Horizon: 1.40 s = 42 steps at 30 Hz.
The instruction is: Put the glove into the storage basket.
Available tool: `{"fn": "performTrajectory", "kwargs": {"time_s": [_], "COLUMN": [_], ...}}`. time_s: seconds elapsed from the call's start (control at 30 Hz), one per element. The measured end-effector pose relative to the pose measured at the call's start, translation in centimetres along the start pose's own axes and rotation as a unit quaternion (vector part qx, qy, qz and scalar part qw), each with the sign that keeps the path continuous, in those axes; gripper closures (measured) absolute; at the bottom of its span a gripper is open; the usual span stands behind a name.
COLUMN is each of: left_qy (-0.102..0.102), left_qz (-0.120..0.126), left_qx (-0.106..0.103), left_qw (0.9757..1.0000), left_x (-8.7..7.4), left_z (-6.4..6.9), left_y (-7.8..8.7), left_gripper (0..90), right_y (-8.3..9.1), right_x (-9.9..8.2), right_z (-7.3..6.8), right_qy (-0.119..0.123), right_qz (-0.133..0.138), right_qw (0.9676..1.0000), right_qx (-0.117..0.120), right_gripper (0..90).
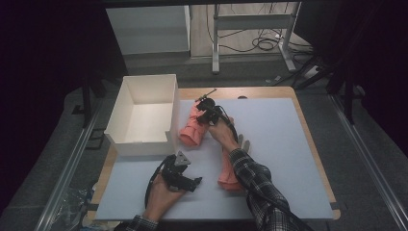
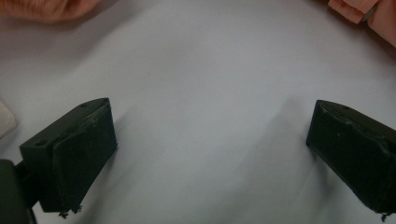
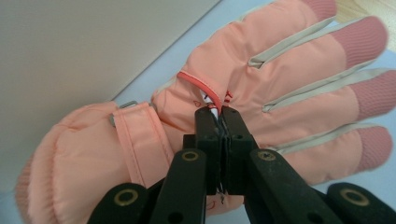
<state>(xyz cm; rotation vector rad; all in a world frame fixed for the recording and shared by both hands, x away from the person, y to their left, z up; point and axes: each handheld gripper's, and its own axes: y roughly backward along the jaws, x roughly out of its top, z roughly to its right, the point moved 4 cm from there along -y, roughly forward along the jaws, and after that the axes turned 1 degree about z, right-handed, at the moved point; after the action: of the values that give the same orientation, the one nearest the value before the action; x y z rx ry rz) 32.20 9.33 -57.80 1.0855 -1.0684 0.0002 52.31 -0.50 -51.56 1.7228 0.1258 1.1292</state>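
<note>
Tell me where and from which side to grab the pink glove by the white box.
Grip the glove at the small red loop on its back, near the wrist strap, coming from above. It lies flat with its back up, so the padded body gives little to pinch, while the loop stands proud. The right gripper is already shut there. The left gripper is open over bare table.

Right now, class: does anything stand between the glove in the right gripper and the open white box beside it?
Nothing visible does. The right gripper is shut on the pink glove, which lies right beside the white box; only the box's near wall separates them.
</note>
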Motion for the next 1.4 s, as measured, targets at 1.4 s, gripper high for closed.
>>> {"fn": "performTrajectory", "kwargs": {"time_s": [1.4], "left_qy": [-0.001], "left_qz": [0.001], "left_qx": [0.001], "left_qw": [1.0], "left_x": [0.0], "left_z": [0.0], "left_y": [0.0], "left_gripper": [1.4], "right_y": [17.3], "right_x": [-12.8], "right_z": [-0.8], "right_qy": [0.083], "right_qz": [0.002], "right_qw": [0.9952], "right_qx": [0.052], "right_gripper": [86.7]}}
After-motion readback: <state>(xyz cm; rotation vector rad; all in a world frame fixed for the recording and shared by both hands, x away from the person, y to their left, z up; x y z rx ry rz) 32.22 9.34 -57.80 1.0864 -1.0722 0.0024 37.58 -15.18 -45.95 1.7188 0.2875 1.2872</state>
